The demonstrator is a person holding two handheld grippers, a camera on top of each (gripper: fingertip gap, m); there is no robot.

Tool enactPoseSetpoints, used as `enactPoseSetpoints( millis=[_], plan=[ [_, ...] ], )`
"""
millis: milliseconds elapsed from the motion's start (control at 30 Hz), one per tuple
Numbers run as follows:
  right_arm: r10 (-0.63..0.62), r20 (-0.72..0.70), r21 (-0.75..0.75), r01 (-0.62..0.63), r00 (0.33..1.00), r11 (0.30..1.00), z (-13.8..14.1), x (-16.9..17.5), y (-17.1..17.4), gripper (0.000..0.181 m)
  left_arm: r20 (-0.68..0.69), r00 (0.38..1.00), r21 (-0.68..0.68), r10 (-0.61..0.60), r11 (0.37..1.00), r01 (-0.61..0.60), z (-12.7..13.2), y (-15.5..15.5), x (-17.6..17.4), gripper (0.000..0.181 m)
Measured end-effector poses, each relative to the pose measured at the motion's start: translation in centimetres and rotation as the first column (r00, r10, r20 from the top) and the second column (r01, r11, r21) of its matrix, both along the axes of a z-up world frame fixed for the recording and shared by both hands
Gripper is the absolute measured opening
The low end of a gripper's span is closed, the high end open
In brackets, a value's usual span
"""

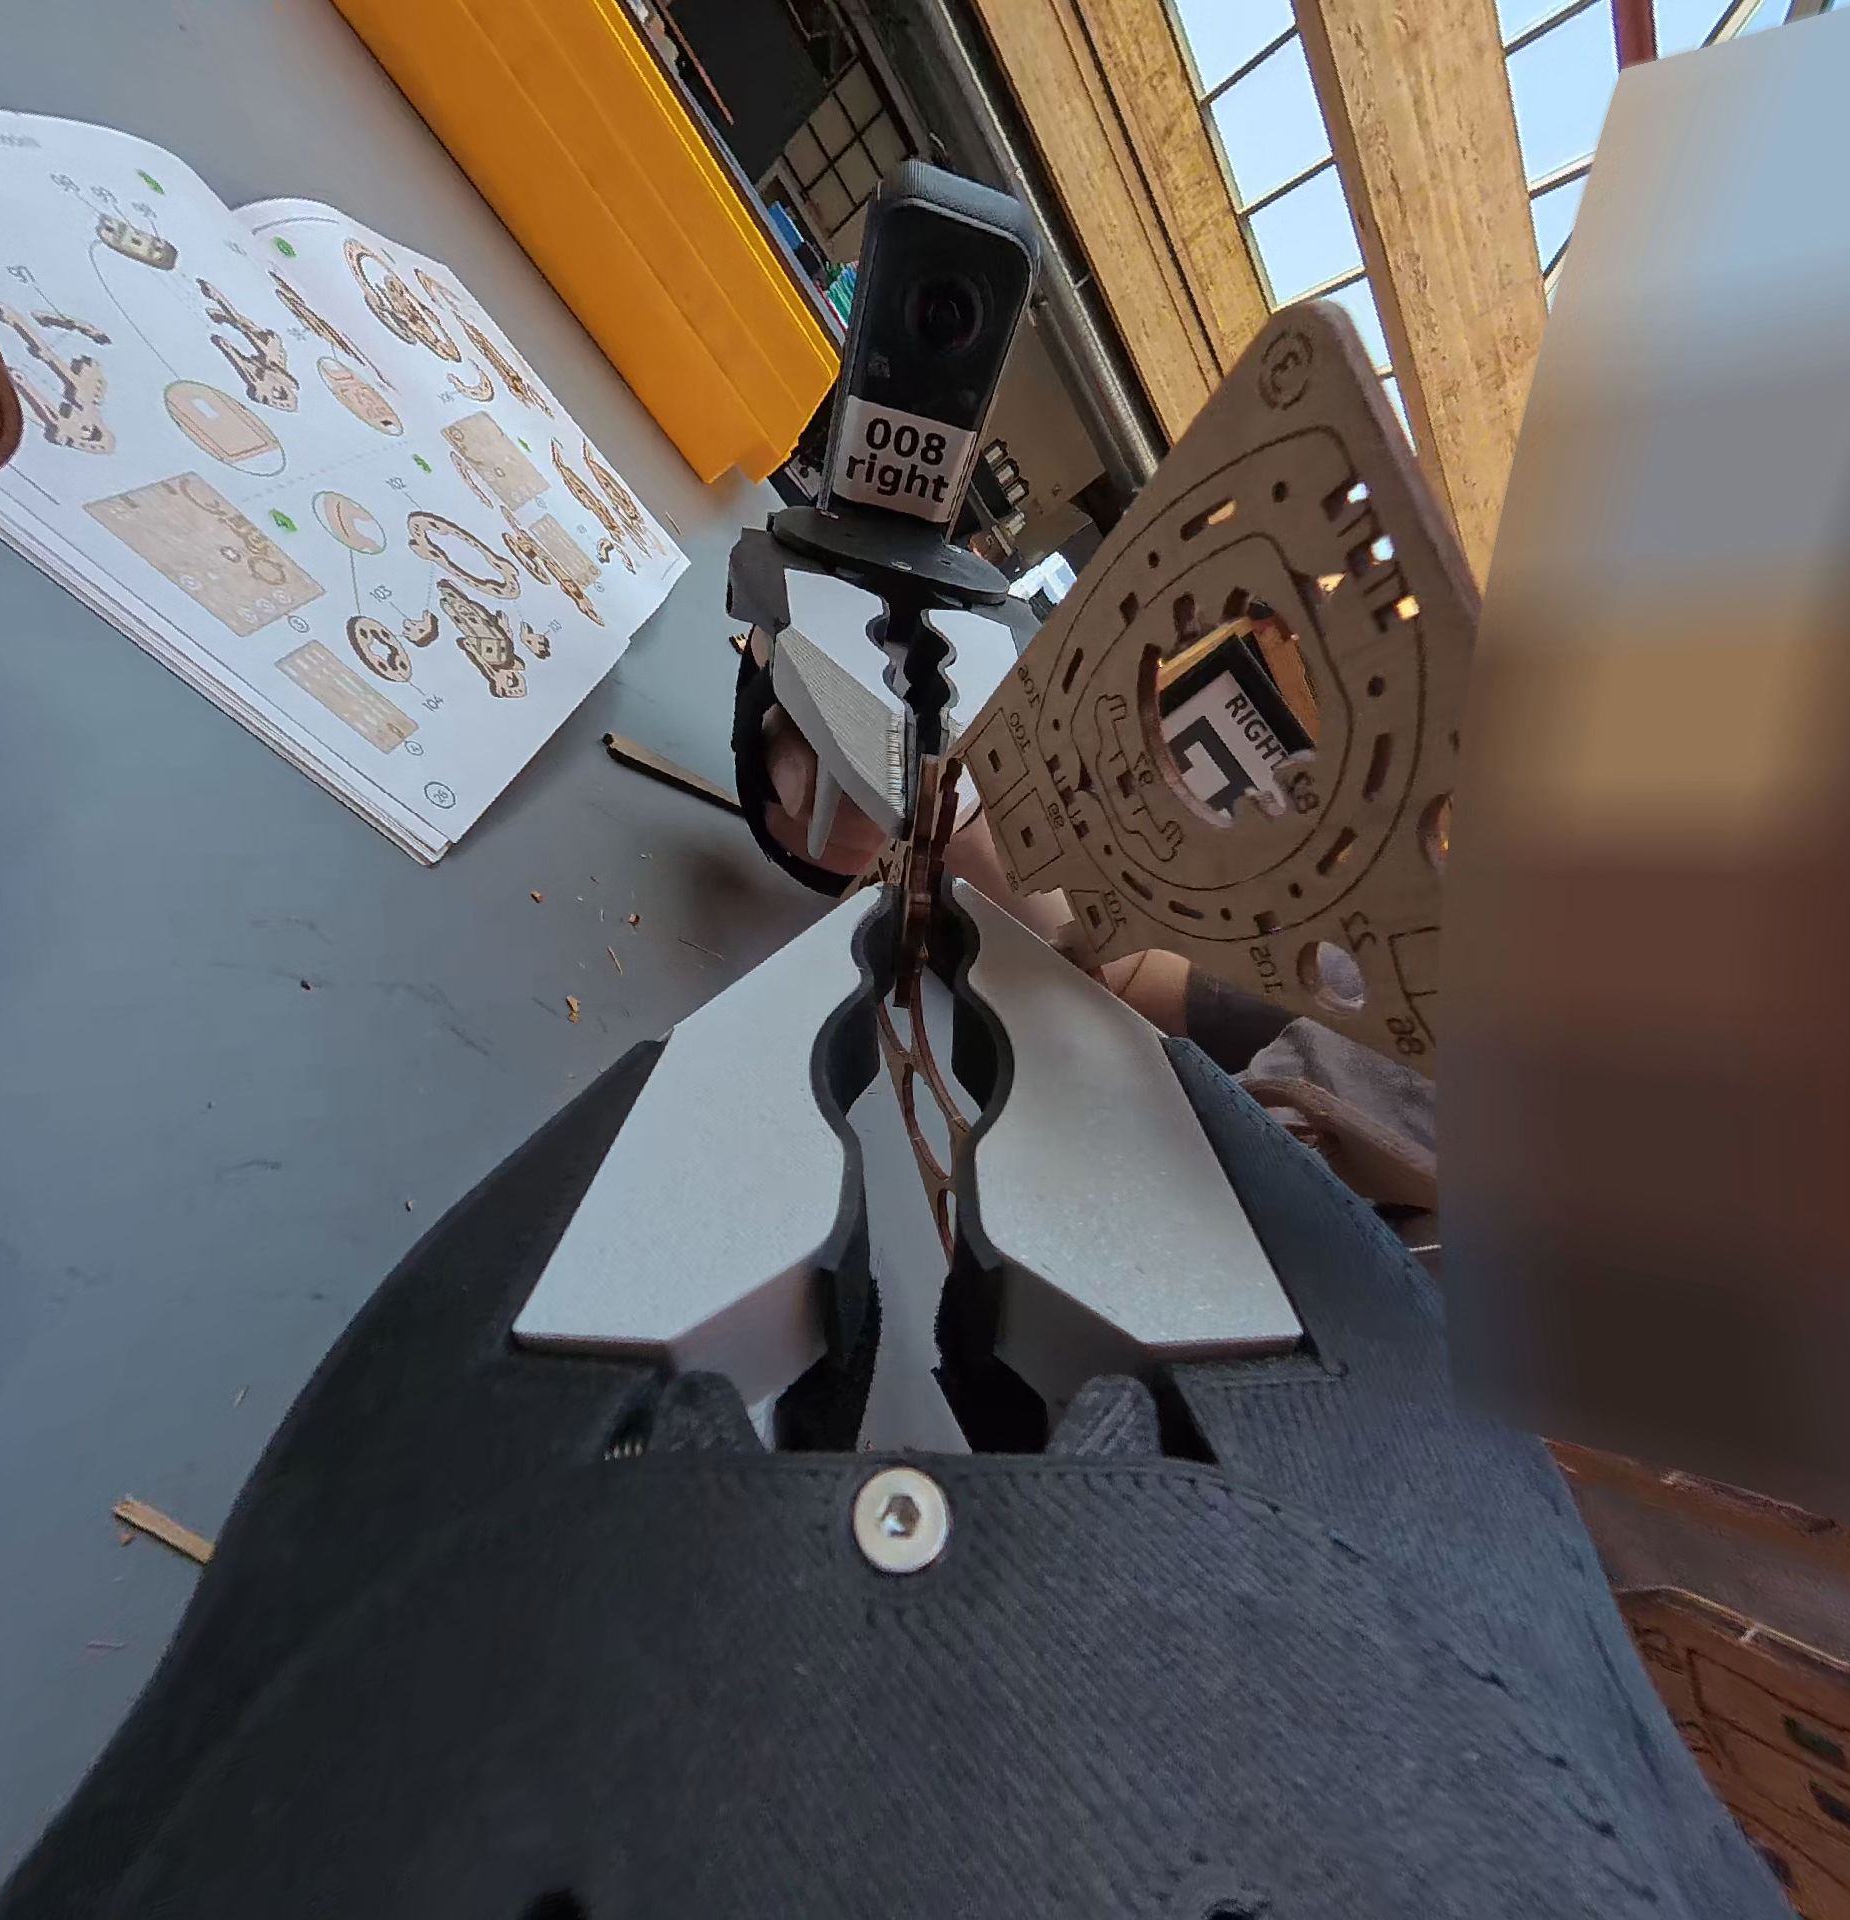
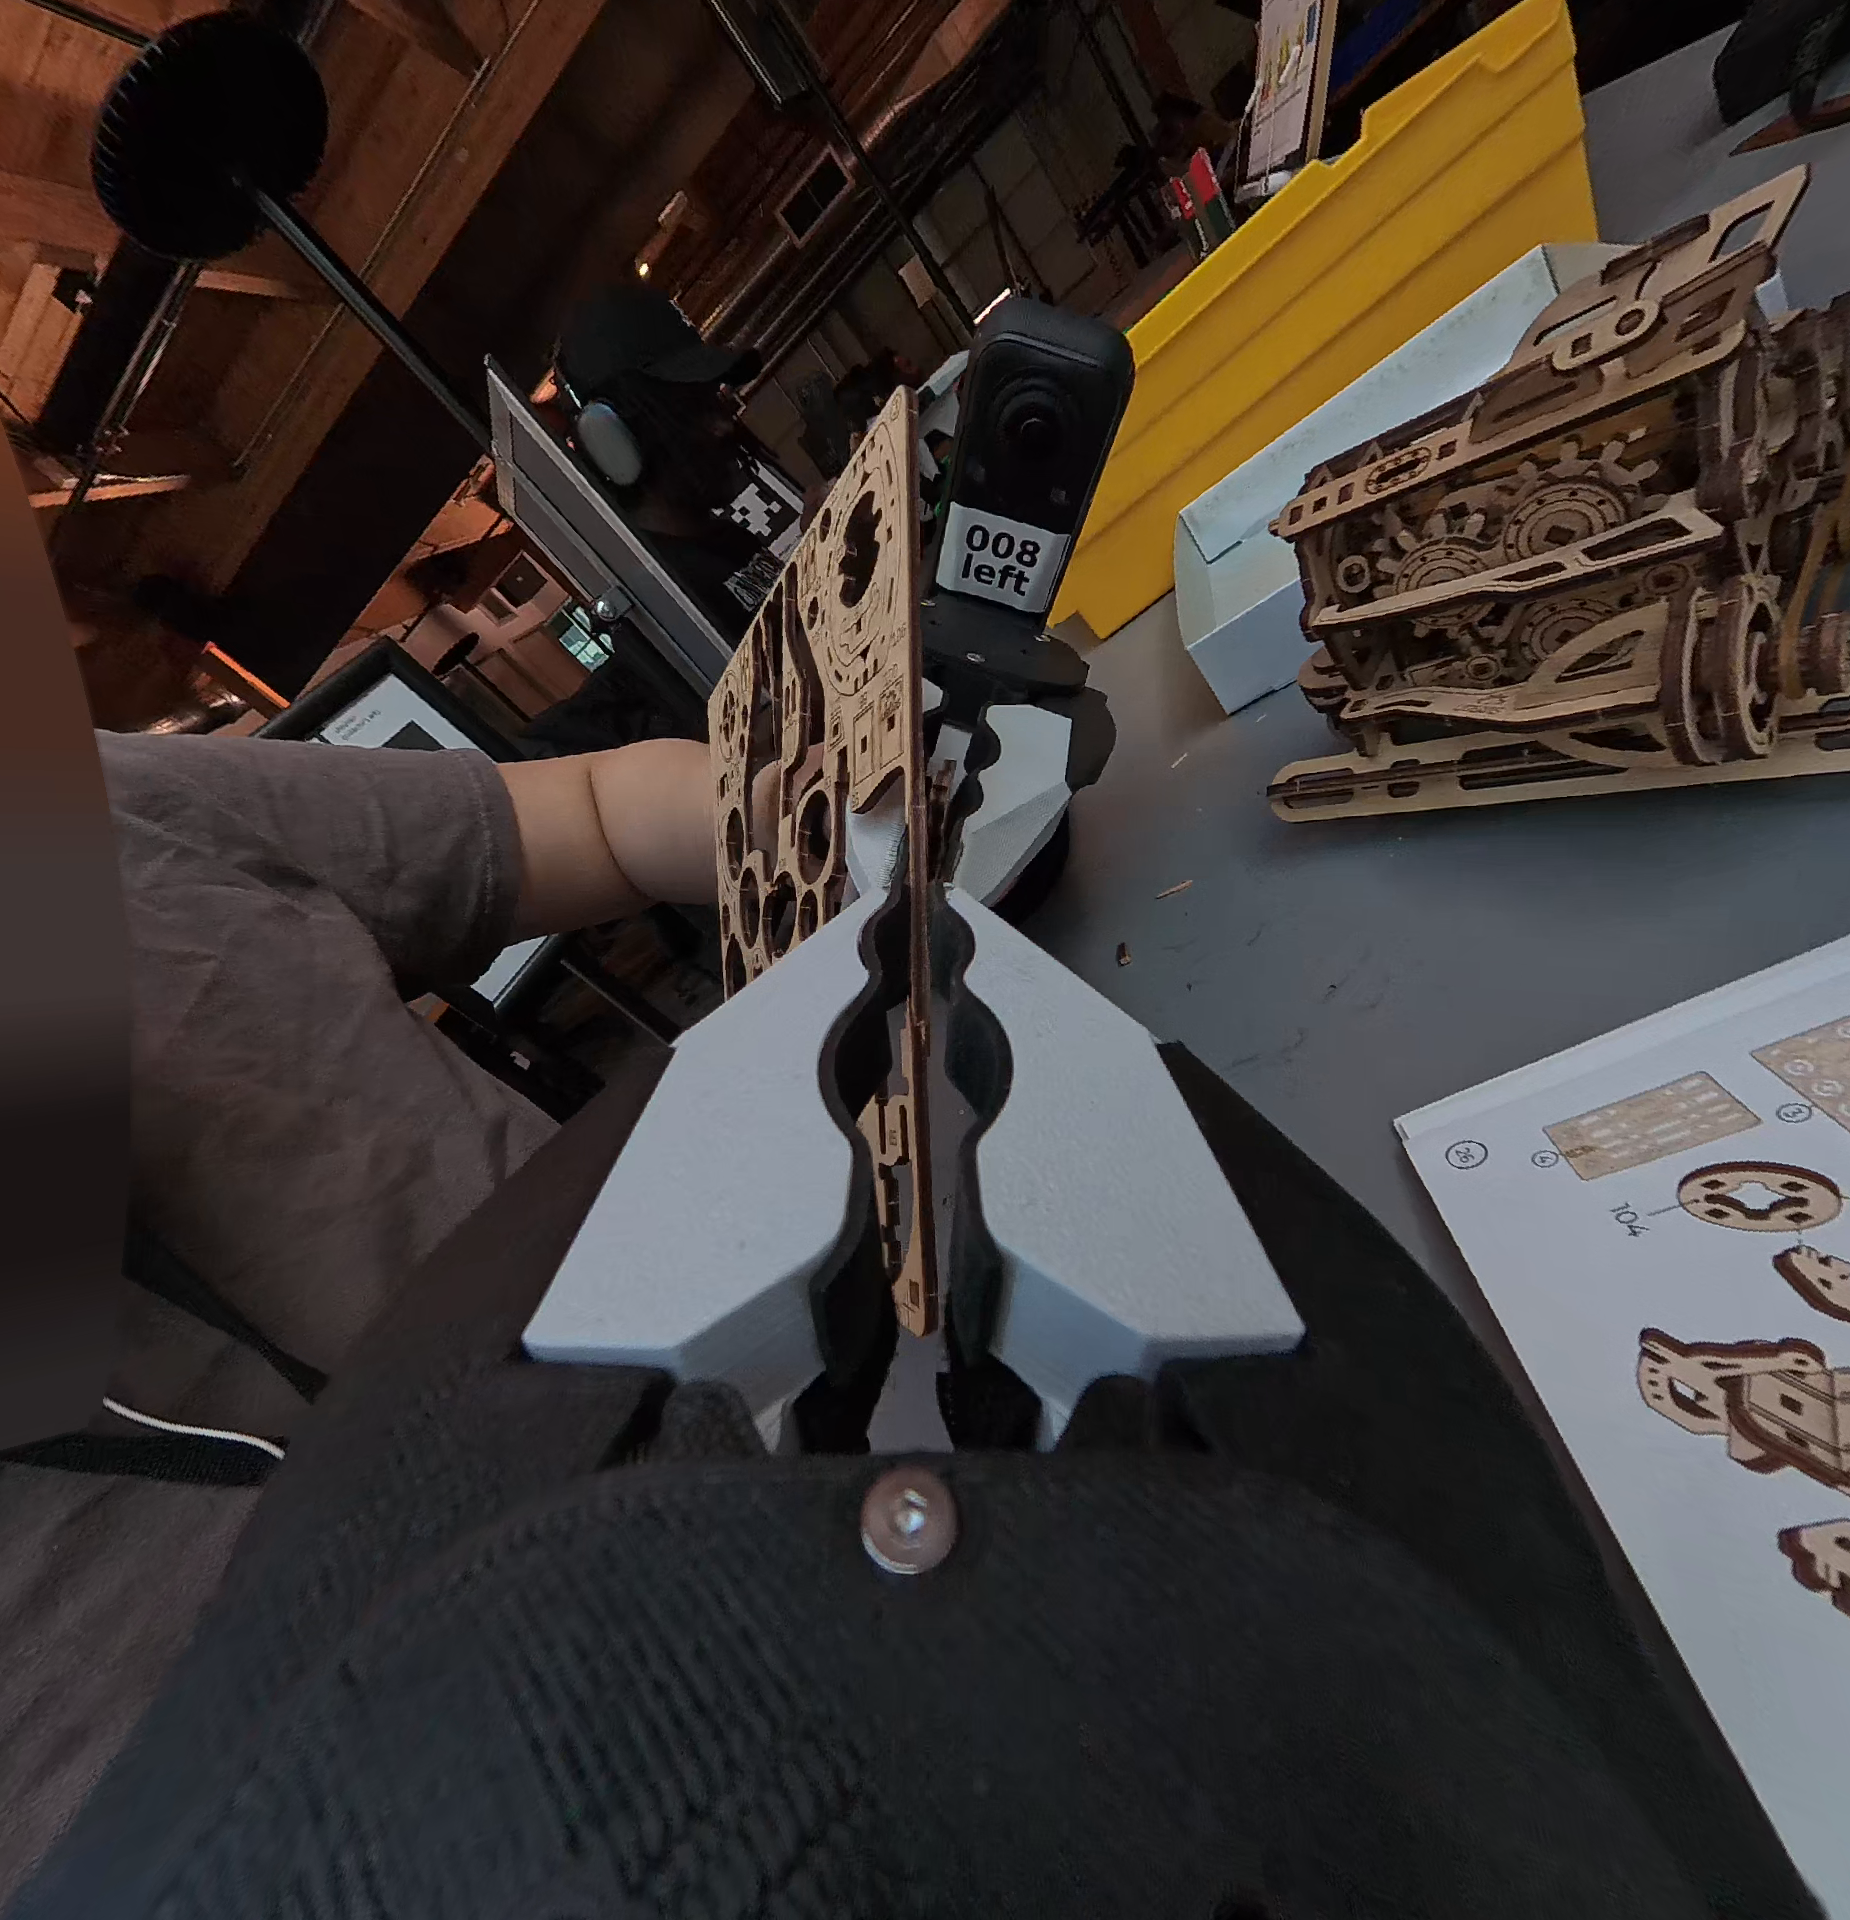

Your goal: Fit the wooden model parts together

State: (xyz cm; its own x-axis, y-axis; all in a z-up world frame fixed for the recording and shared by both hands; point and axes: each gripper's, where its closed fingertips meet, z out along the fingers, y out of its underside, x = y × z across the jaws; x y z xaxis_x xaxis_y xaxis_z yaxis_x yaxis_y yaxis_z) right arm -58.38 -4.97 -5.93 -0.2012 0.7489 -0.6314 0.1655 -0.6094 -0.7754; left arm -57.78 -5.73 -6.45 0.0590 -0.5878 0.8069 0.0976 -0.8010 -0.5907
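My left gripper [image 1: 916,899] is shut on a thin wooden part [image 1: 926,1101] with oval holes, seen edge-on between the jaws. My right gripper [image 2: 910,899] is shut on a laser-cut wooden sheet [image 2: 859,644], edge-on in its jaws and rising up and left. The two grippers face each other tip to tip above the grey table [image 1: 225,1039]. In the left wrist view the right gripper [image 1: 926,769] holds the sheet [image 1: 1243,582] by its edge. The left gripper [image 2: 947,821] shows just behind the sheet. The part's toothed end meets the sheet's edge; I cannot tell if they are joined.
An open instruction booklet [image 1: 308,468] lies on the table and also shows in the right wrist view [image 2: 1679,1299]. A yellow bin [image 2: 1347,312] stands at the back. A built wooden gear model [image 2: 1575,571] sits by a white box [image 2: 1243,582]. A person's arm [image 2: 609,821] is on the left. Left and right tips are no more than a few centimetres apart.
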Motion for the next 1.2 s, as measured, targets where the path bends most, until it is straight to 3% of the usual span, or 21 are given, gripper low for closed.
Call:
enactPoseSetpoints(
  millis=[267,600,733,833,900,1100,1200],
  plan=[
    [-0.027,0.018,0.001,0.027,0.999,1.000,-0.5,-0.2,0.4,0.001,-0.048,0.996,0.042,0.078,0.996,-0.076,-0.4,0.6,-0.2,0.001],
    [-0.012,0.026,0.035,0.011,1.000,0.999,-0.5,-0.2,0.2,0.002,-0.049,0.997,0.050,0.058,0.997,-0.056,-0.3,0.2,-0.1,0.000],
    [0.019,0.020,-0.118,-0.016,1.000,0.993,-0.7,-0.1,0.2,0.000,-0.075,0.995,0.077,0.061,0.995,-0.056,-0.6,0.1,-0.1,0.000],
    [0.007,0.021,-0.153,-0.004,1.000,0.988,-0.8,-0.1,0.3,0.001,-0.083,0.995,0.062,0.057,0.997,-0.052,-0.8,0.2,-0.1,0.002],
    [0.001,-0.002,-0.184,-0.002,1.000,0.983,-0.5,0.0,0.5,0.000,-0.097,0.993,0.020,0.065,0.998,-0.064,-1.2,0.5,-0.4,0.019],
    [-0.025,-0.051,-0.258,0.011,0.998,0.966,0.3,0.2,0.5,0.000,-0.102,0.993,0.010,0.063,0.998,-0.062,-1.2,-0.1,-0.9,0.024],
    [-0.047,-0.082,-0.282,0.022,0.996,0.959,0.8,0.1,0.2,0.001,-0.003,1.000,-0.008,0.019,1.000,-0.019,0.0,-0.7,-0.8,0.009]
  ],
)
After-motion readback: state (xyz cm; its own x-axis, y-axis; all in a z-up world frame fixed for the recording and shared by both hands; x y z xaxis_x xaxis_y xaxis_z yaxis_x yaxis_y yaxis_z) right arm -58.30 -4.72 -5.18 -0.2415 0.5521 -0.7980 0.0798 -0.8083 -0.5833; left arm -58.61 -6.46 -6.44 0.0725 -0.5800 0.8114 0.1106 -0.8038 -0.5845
